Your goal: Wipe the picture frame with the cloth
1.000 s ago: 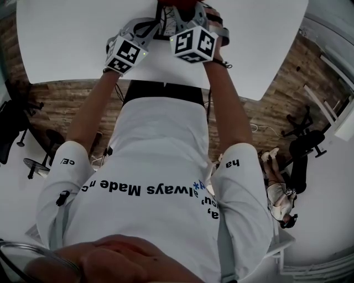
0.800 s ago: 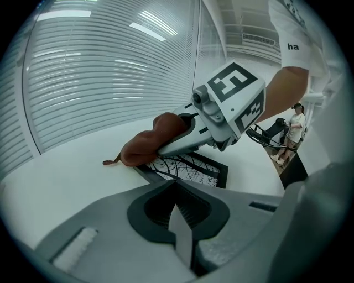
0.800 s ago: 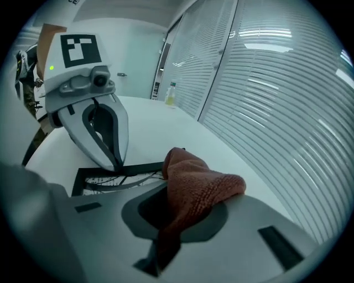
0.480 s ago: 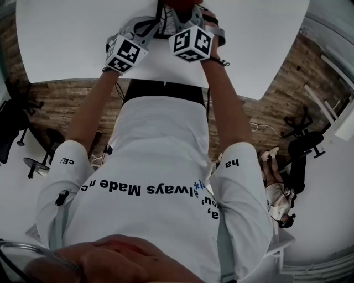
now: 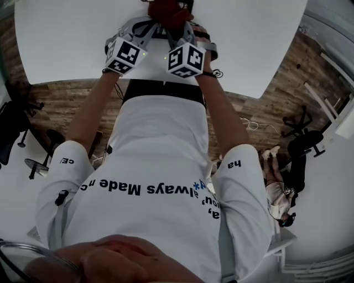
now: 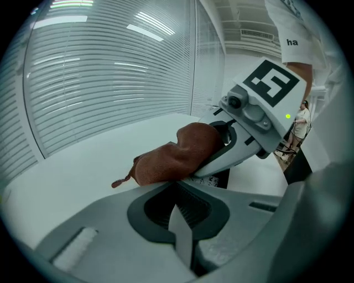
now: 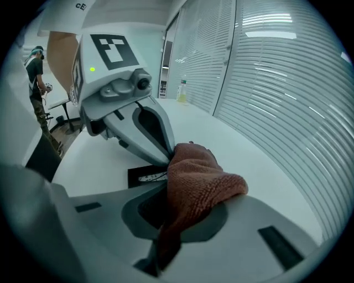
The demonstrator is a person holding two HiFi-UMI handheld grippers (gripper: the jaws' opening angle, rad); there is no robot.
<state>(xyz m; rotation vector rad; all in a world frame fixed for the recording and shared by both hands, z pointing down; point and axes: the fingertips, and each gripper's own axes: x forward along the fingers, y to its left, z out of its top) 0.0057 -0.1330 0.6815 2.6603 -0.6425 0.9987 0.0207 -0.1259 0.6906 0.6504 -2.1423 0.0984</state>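
A red-brown cloth (image 7: 202,179) is bunched in my right gripper (image 7: 171,190), which is shut on it. The cloth (image 6: 171,157) rests at the edge of a small black picture frame (image 7: 145,176) lying flat on the white table. My left gripper (image 6: 180,190) has its jaws closed together at the frame's (image 6: 214,179) near edge, right beside the cloth. In the head view both grippers meet at the table's near edge, left gripper (image 5: 157,26) beside right gripper (image 5: 172,22), with the cloth (image 5: 166,12) above them. Most of the frame is hidden there.
The white table (image 5: 66,38) stretches left and right of the grippers. Window blinds (image 6: 110,72) run along its far side. A small bottle (image 7: 181,91) stands far back on it. Office chairs (image 5: 303,141) stand on the wood floor, and a person (image 7: 37,69) stands beyond.
The right gripper has drawn back toward me and slightly left with the cloth. More of the cloth shows at the top of the head view. The left gripper has stayed put.
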